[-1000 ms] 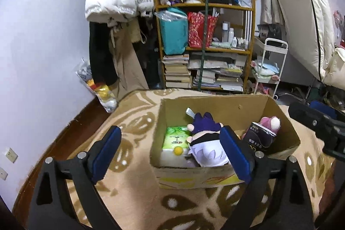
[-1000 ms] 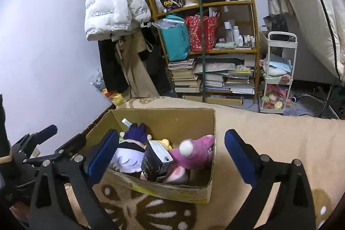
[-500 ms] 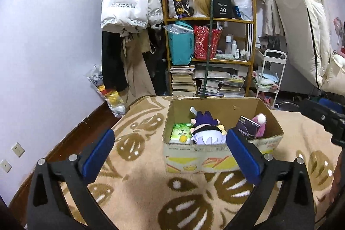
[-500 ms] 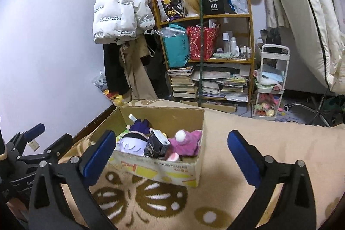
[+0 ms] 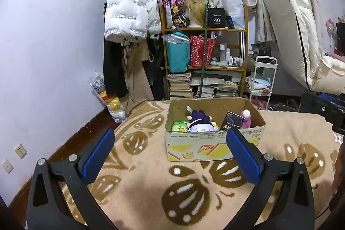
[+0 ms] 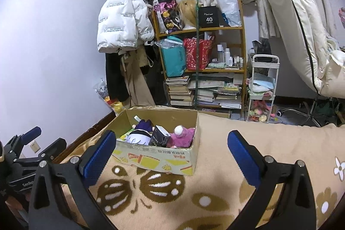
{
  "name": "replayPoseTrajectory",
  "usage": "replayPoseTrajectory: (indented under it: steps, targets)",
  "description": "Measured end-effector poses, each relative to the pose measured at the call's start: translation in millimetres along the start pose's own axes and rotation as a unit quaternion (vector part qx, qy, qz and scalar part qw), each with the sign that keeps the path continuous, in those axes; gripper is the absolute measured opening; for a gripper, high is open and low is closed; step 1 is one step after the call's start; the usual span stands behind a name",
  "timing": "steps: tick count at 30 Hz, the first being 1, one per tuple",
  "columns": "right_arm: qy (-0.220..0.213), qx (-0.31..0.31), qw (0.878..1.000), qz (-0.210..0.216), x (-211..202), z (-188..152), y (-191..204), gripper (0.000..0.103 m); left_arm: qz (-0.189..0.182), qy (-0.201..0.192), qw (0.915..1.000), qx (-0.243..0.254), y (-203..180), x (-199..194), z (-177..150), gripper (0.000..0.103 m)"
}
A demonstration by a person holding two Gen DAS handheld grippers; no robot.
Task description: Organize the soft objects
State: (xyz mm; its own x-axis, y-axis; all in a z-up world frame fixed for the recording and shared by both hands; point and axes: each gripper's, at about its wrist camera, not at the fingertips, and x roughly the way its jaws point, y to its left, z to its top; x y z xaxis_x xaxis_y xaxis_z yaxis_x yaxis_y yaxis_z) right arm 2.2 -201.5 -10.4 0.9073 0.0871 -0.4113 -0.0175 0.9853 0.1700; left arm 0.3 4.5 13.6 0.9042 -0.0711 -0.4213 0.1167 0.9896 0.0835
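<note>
An open cardboard box (image 5: 213,149) (image 6: 155,157) stands on the beige patterned rug. Inside lie a purple-haired plush doll (image 5: 199,121) (image 6: 141,129), a pink plush (image 5: 246,118) (image 6: 182,135), a black packet (image 5: 234,122) (image 6: 159,136) and a green pack (image 5: 179,126). My left gripper (image 5: 170,156) is open and empty, held back from the box's near side. My right gripper (image 6: 171,156) is also open and empty, standing near the box's right front corner. The left gripper shows at the left edge of the right wrist view (image 6: 28,148).
A wooden shelf (image 5: 204,61) with books, bags and bottles stands behind the box. Coats hang on a rack (image 5: 131,21) at the left. A white cart (image 5: 262,79) and an upright mattress (image 5: 295,36) are at the right. A toy-filled bag (image 5: 110,100) leans by the wall.
Both grippers have drawn back and up from the box, which now looks smaller and farther. The left jaws stand a little wider than a second ago.
</note>
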Motion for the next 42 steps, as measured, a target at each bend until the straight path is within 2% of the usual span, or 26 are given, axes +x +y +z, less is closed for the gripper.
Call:
replayPoseTrajectory:
  steps: [11,23,42]
  targets:
    - [-0.017,-0.002,1.0,-0.01,-6.1,-4.6,-4.1,0.103,0.005,0.008,0.9999,-0.014,2.2,-0.2,-7.0,0.102]
    - [-0.001,0.006,1.0,-0.014,14.2,-6.9,-11.1,0.103,0.019,0.016,0.9994,-0.025,0.5,26.3,-9.8,0.102]
    - [0.007,0.008,1.0,-0.013,24.6,-11.3,-15.0,0.103,0.014,0.021,0.9996,-0.01,-2.9,33.1,-13.2,0.102]
